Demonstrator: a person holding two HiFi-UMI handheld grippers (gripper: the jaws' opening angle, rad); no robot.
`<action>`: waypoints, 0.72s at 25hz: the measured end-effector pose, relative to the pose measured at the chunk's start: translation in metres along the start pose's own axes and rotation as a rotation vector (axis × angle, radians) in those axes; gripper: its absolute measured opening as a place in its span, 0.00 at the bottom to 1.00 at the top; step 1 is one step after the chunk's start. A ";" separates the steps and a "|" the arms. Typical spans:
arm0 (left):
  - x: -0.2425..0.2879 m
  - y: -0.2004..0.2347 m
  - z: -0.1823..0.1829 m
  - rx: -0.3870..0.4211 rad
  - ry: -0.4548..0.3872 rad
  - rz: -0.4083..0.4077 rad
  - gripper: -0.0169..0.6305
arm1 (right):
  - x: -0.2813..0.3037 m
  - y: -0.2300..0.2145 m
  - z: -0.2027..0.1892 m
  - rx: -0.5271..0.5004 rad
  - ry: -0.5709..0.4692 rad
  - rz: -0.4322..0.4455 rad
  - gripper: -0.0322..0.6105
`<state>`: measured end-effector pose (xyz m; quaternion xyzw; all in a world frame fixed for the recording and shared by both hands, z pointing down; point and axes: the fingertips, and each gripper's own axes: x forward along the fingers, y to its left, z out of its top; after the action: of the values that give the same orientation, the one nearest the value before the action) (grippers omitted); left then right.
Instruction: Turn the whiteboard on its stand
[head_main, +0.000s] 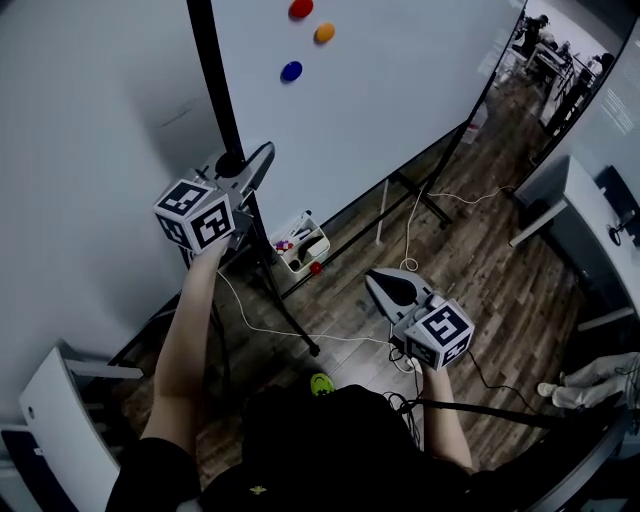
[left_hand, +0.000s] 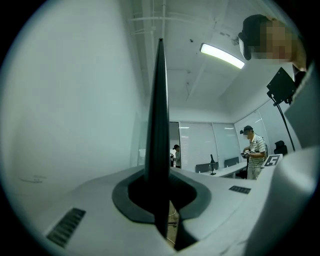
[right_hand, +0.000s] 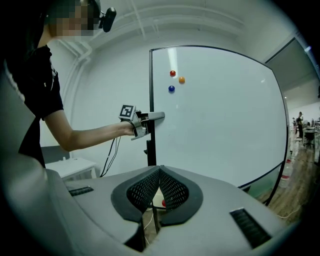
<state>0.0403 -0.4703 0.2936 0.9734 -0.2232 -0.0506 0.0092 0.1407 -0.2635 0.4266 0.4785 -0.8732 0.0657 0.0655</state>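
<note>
The whiteboard (head_main: 380, 90) stands on a black wheeled stand (head_main: 290, 320), its white face towards me, also seen in the right gripper view (right_hand: 220, 115). My left gripper (head_main: 255, 165) is shut on the board's black left frame edge (head_main: 215, 90). In the left gripper view that edge (left_hand: 159, 125) runs up between the pads of the left gripper (left_hand: 161, 197). From the right gripper view the left gripper (right_hand: 157, 116) clamps the frame at about mid height. My right gripper (head_main: 385, 283) hangs lower, away from the board, its mesh pads (right_hand: 172, 190) together with nothing between them.
Red (head_main: 300, 8), orange (head_main: 324, 33) and blue (head_main: 291, 71) magnets stick to the board. A marker tray (head_main: 300, 245) sits low on the stand. A white cable (head_main: 300, 335) lies on the wood floor. A desk (head_main: 590, 230) stands right, a white table (head_main: 50, 420) left. A person (left_hand: 255, 150) stands far off.
</note>
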 end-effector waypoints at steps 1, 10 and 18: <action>0.000 0.001 -0.001 -0.003 -0.003 0.000 0.11 | -0.002 0.001 -0.002 0.000 0.001 -0.006 0.09; 0.016 0.003 -0.008 -0.017 0.023 -0.009 0.11 | -0.007 0.008 -0.005 -0.003 -0.009 -0.003 0.09; 0.027 0.007 -0.013 -0.003 0.061 -0.013 0.11 | -0.007 0.009 -0.007 0.002 -0.012 0.003 0.09</action>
<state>0.0622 -0.4886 0.3045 0.9759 -0.2165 -0.0211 0.0170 0.1375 -0.2517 0.4317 0.4777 -0.8742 0.0638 0.0595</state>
